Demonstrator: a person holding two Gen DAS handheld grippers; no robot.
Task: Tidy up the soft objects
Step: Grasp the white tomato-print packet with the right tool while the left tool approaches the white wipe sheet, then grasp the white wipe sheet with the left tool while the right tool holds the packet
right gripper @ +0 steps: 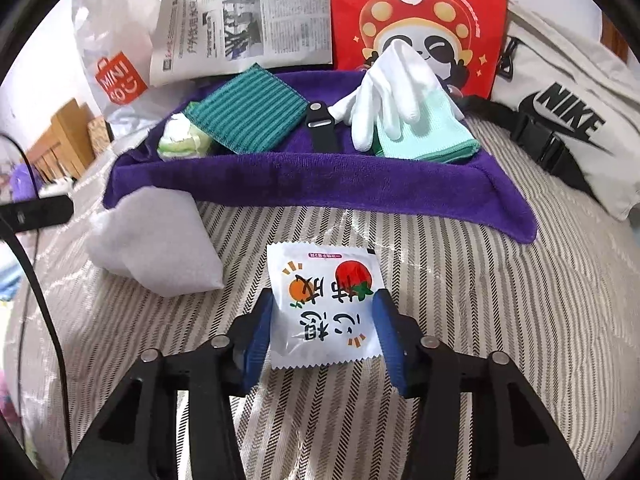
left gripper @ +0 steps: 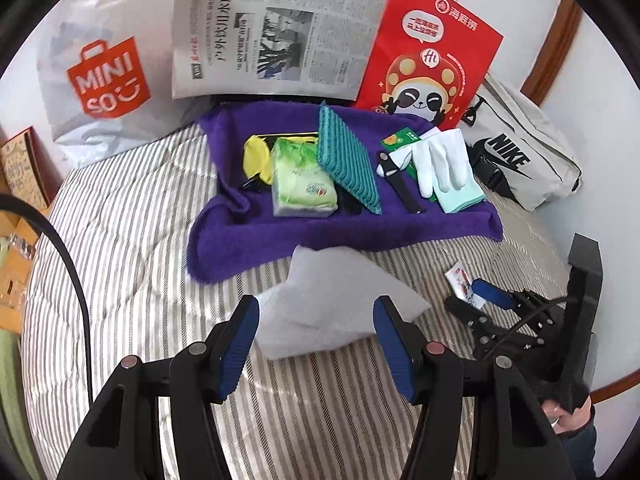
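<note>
A purple towel (left gripper: 340, 232) lies on the striped bed and holds a green tissue pack (left gripper: 300, 184), a teal striped cloth (left gripper: 348, 160), white gloves (left gripper: 440, 160), a mint cloth (left gripper: 460, 196), a yellow item (left gripper: 256, 156) and a black strap (left gripper: 396, 176). A white foam sheet (left gripper: 332, 300) lies in front of the towel, between the open fingers of my left gripper (left gripper: 316, 344). My right gripper (right gripper: 324, 332) is open around a white snack packet (right gripper: 324, 304) that lies on the bed; it also shows in the left wrist view (left gripper: 484, 296). The foam sheet (right gripper: 156, 248) lies left of the packet.
A Miniso bag (left gripper: 104, 80), a newspaper (left gripper: 276, 32) and a red panda bag (left gripper: 428, 52) stand along the wall behind the towel. A grey Nike bag (left gripper: 520, 148) lies at the right. Boxes (left gripper: 20, 168) stand off the bed's left edge. A black cable (left gripper: 68, 272) hangs at left.
</note>
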